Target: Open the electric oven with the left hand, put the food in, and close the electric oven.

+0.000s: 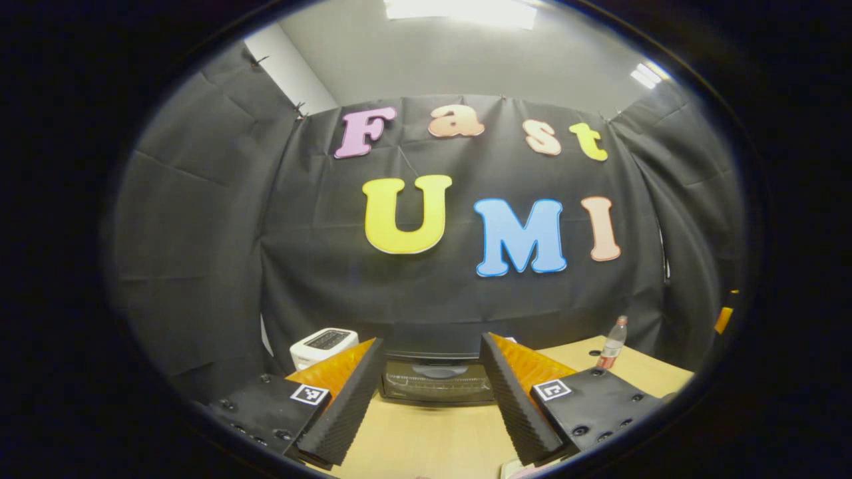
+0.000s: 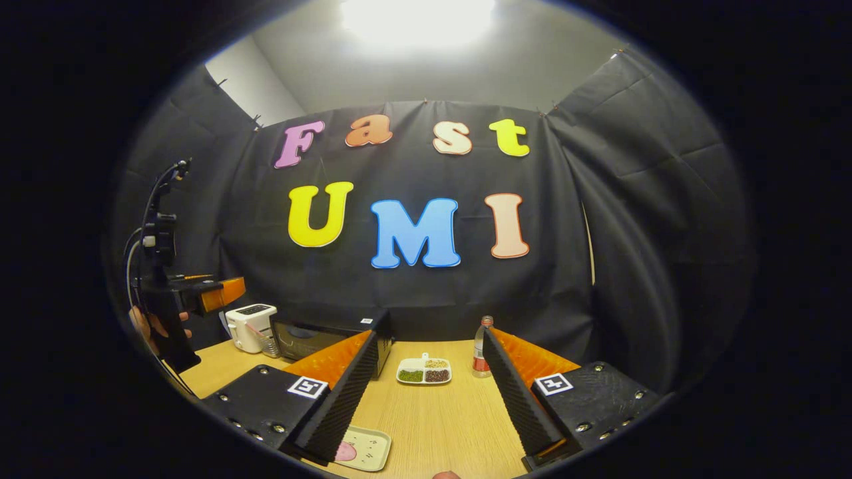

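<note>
Left gripper (image 1: 432, 392): fingers spread wide, nothing between them, pointed straight at the electric oven (image 1: 436, 379). Seen from the right gripper view, this same tool (image 2: 200, 293) is held up in a hand (image 2: 150, 329) at the left side of the table, well short of the oven (image 2: 326, 339). The aim suggests a lined-up approach to the door; the door looks shut, its glass front and upper handle facing the tool.

Right gripper (image 2: 426, 399): fingers likewise apart and empty, hovering low over the table near the front edge. Just below its left finger lies a small pale tray (image 2: 366, 449) with a pink piece of food (image 2: 345, 452) on it, close enough that this hand seems to be waiting to pick it up once the door is down.

Further out: a white toaster (image 1: 324, 346) stands just left of the oven. A sectioned dish (image 2: 424, 371) of green, tan and dark fillings sits mid-table, a plastic bottle (image 2: 480, 349) with a red label just to its right.

Surface: light wooden table (image 2: 439, 426), smooth, mostly bare in the centre. Room: black cloth walls on three sides, grey ceiling, bright overhead lights.

Judgement: task at its start, oven not yet opened.
</note>
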`<act>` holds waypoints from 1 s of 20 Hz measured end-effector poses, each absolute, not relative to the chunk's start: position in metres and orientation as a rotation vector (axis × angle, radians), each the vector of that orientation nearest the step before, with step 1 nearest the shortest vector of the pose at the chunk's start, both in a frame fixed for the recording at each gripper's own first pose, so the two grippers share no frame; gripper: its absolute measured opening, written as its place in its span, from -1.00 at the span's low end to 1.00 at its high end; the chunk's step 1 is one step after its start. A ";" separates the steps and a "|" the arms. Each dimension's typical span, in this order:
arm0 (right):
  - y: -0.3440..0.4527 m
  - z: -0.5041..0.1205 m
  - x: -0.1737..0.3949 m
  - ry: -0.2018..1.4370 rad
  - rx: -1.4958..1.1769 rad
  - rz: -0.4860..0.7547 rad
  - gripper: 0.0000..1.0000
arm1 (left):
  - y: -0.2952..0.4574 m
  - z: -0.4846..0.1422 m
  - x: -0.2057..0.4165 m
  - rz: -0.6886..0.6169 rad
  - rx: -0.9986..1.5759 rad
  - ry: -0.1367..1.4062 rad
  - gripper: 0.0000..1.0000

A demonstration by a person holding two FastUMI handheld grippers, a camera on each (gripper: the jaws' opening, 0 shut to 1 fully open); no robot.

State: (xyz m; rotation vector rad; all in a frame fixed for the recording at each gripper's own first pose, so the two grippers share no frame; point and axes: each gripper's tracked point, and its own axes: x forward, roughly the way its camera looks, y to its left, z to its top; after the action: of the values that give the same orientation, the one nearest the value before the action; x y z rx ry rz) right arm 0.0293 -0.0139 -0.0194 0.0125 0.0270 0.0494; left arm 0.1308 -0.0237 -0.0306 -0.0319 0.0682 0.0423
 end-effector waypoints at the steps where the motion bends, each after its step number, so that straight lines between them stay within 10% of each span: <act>1: -0.014 -0.018 0.034 0.023 0.012 0.036 0.95 | -0.024 -0.037 0.144 0.034 -0.037 0.074 0.92; 20: -0.008 -0.072 0.112 0.192 -0.066 -0.129 0.95 | -0.047 -0.188 0.338 -0.114 0.009 0.297 1.00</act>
State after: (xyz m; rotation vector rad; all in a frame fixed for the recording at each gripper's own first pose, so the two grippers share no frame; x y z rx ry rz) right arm 0.1121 -0.0082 -0.0719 -0.0660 0.1915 -0.1292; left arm 0.3378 -0.0470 -0.1882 0.0094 0.2967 -0.1141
